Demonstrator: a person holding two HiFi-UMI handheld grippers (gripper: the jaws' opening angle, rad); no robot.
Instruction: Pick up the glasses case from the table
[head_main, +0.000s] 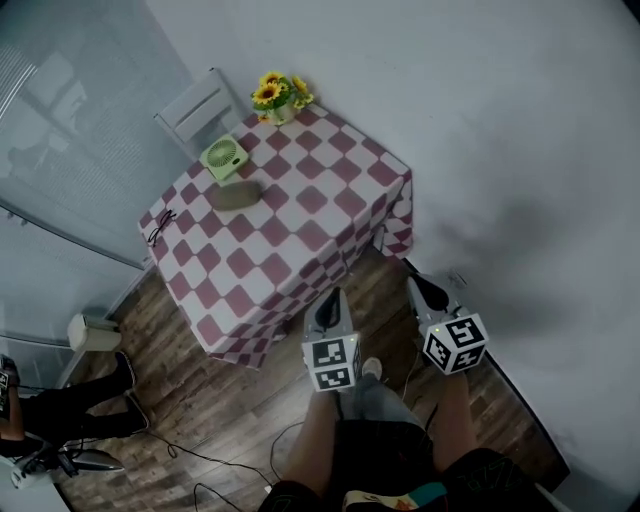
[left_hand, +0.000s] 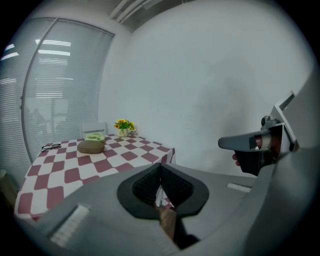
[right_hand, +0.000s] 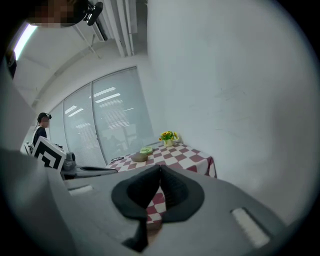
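The glasses case (head_main: 236, 196) is an olive-brown oval lying on the checked tablecloth (head_main: 300, 235), toward the table's far side. It also shows small in the left gripper view (left_hand: 91, 146) and the right gripper view (right_hand: 138, 158). Both grippers hover over the wooden floor short of the table's near corner, well apart from the case. My left gripper (head_main: 335, 297) has its dark pads (left_hand: 172, 186) together and nothing between them. My right gripper (head_main: 416, 284) points the same way, its pads (right_hand: 175, 192) closed and empty. Each gripper shows in the other's view: the right gripper (left_hand: 227, 143) and the left gripper (right_hand: 95, 170).
A green fan (head_main: 224, 157) stands just behind the case, with a sunflower pot (head_main: 280, 97) at the far corner and spectacles (head_main: 160, 227) at the left edge. A chair (head_main: 200, 105) stands behind the table. A wall runs along the right, a glass partition along the left. A person (head_main: 60, 410) and cables are on the floor at the lower left.
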